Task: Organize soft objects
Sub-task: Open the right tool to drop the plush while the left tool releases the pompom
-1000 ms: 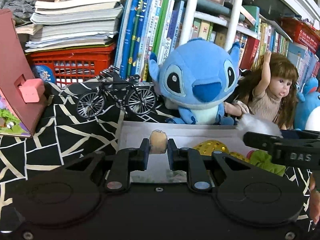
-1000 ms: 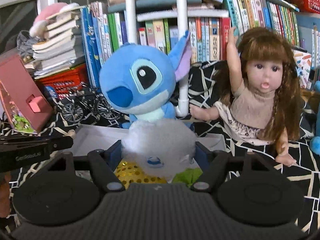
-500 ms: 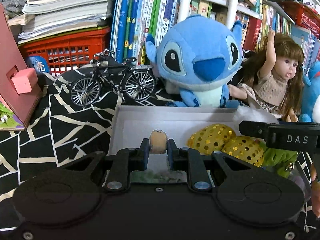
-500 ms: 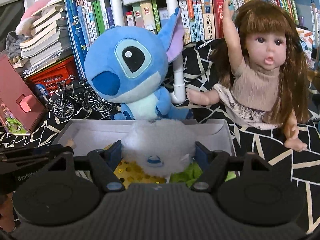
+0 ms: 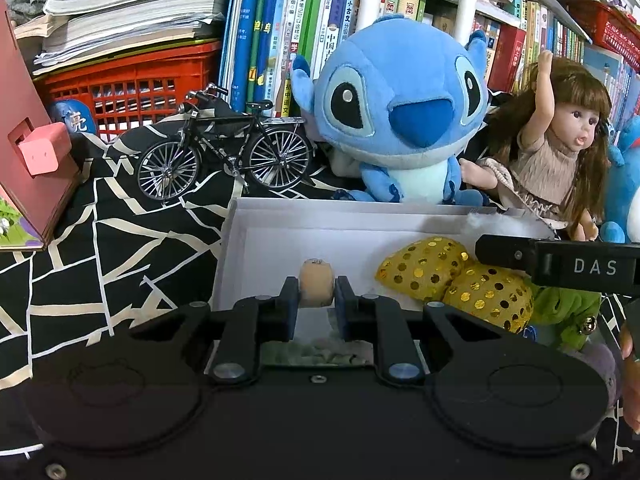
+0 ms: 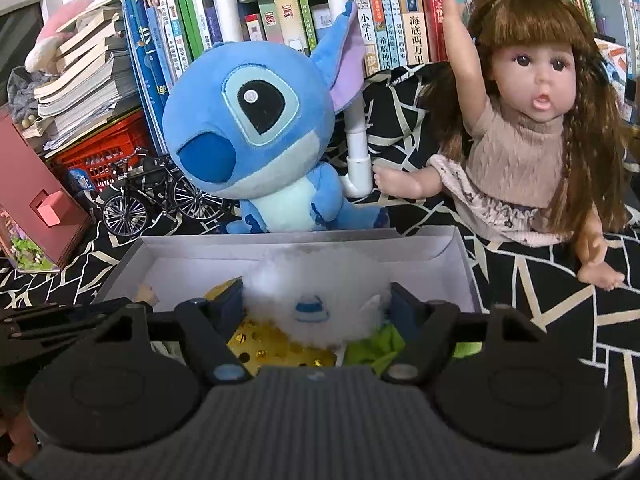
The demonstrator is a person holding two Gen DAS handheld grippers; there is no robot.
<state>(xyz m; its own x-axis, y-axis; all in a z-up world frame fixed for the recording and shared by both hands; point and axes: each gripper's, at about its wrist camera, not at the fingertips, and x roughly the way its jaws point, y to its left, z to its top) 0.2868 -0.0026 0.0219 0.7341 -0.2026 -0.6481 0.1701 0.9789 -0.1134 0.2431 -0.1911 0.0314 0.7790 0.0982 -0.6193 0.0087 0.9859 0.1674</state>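
both over white box [image 5: 256, 236]: left gripper [image 5: 317, 298] pinching beige toy [image 5: 317, 287].

Surface: black cloth with cream crack-line pattern [image 5: 120, 248]. Directly on it: open white box [image 5: 240, 240], blue plush [image 5: 400, 120] just behind the box, doll [image 6: 520, 152] seated beside the plush, model bicycle [image 5: 224, 152], pink toy house [image 5: 28, 152] at the far left edge.

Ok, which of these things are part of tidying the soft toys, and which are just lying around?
Part of the job:
white box
white fluffy toy
small tan toy
gold sequin pouches
green plush

Lying about:
blue plush
doll
model bicycle
books
red crate
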